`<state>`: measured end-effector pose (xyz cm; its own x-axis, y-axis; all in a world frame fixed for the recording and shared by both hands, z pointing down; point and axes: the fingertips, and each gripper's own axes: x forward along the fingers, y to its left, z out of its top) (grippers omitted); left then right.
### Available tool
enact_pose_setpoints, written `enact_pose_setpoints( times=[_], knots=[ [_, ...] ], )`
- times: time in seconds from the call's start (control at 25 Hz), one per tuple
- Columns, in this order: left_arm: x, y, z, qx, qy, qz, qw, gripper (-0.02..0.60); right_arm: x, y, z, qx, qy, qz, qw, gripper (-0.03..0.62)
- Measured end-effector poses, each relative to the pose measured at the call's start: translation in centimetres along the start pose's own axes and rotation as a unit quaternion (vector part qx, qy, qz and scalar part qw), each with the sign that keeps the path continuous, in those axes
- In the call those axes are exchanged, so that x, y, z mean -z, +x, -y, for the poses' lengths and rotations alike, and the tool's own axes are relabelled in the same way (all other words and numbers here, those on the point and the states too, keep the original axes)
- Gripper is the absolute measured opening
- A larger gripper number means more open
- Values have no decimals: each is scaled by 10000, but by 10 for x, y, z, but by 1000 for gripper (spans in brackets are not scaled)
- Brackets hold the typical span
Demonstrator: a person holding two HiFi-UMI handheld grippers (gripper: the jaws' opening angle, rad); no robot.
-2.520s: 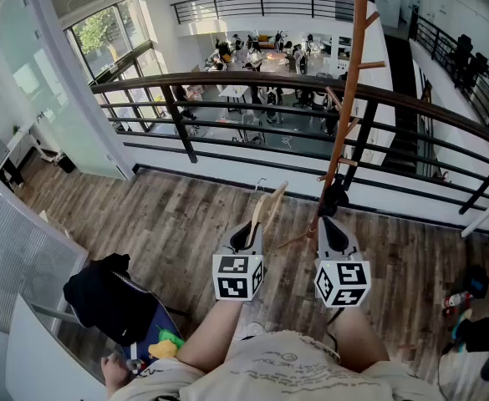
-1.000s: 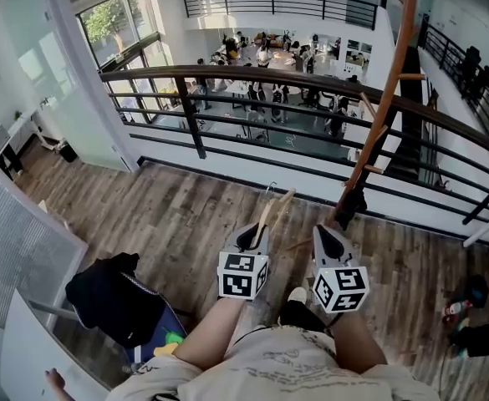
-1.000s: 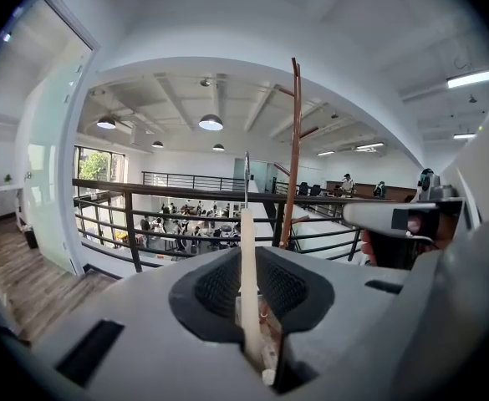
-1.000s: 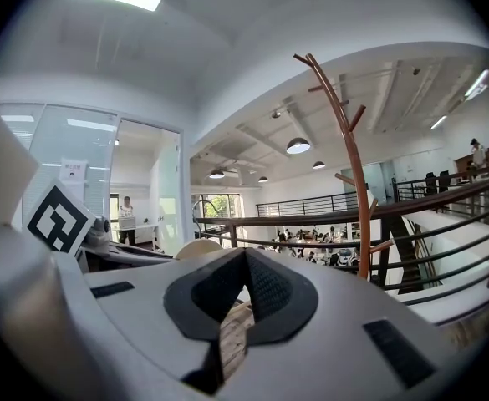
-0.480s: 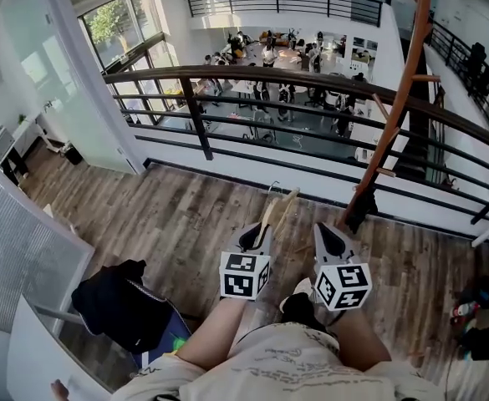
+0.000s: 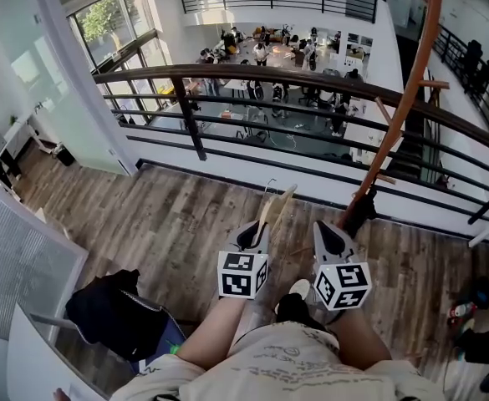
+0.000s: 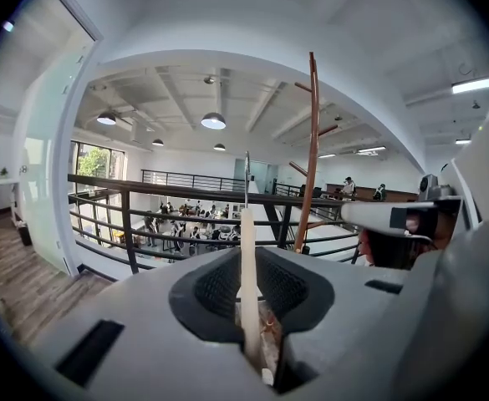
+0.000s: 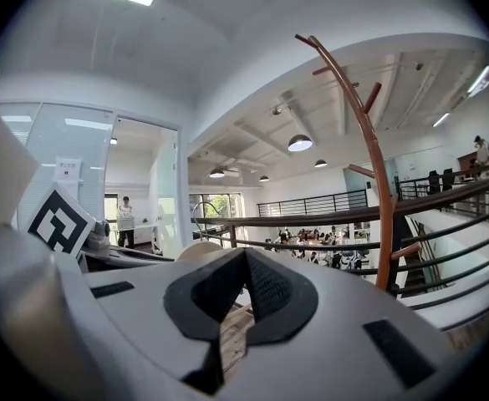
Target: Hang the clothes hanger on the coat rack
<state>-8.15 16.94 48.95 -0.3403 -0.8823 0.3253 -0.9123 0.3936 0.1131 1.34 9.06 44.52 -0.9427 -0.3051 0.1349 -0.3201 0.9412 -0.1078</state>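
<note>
My left gripper (image 6: 256,227) is shut on a pale wooden clothes hanger (image 6: 273,205), which sticks up and forward with its metal hook (image 6: 268,186) on top. In the left gripper view the hanger (image 7: 247,284) stands edge-on between the jaws, hook (image 7: 247,174) upward. The brown coat rack (image 6: 407,98) rises ahead on the right, its foot (image 6: 359,214) just beyond my right gripper (image 6: 325,227). The rack's pole (image 7: 312,153) with side pegs shows right of the hanger. My right gripper (image 8: 243,258) is shut and holds nothing; the rack (image 8: 376,182) stands to its right.
A dark curved railing (image 6: 252,78) runs across just beyond the rack, with a drop to a lower floor behind it. A black garment (image 6: 110,309) lies on a chair at lower left. A glass wall (image 6: 27,65) stands to the left. Small items (image 6: 470,295) lie on the floor at right.
The view has shifted, so the rack now appears further right of the grippers. Both grippers keep their pose, the left still gripping the hanger. A shoe shows below them.
</note>
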Motion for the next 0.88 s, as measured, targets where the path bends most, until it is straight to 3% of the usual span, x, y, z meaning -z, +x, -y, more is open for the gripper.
enact_pose_setpoints(
  times=[0.6, 0.88],
  knots=[
    [-50, 98, -32, -7, 74, 8, 10000, 55, -30, 95, 61, 146, -26, 38, 9999, 2],
    [-78, 156, -19, 189, 184, -2, 9997, 55, -45, 120, 103, 270, 9, 115, 9996, 2]
  ],
)
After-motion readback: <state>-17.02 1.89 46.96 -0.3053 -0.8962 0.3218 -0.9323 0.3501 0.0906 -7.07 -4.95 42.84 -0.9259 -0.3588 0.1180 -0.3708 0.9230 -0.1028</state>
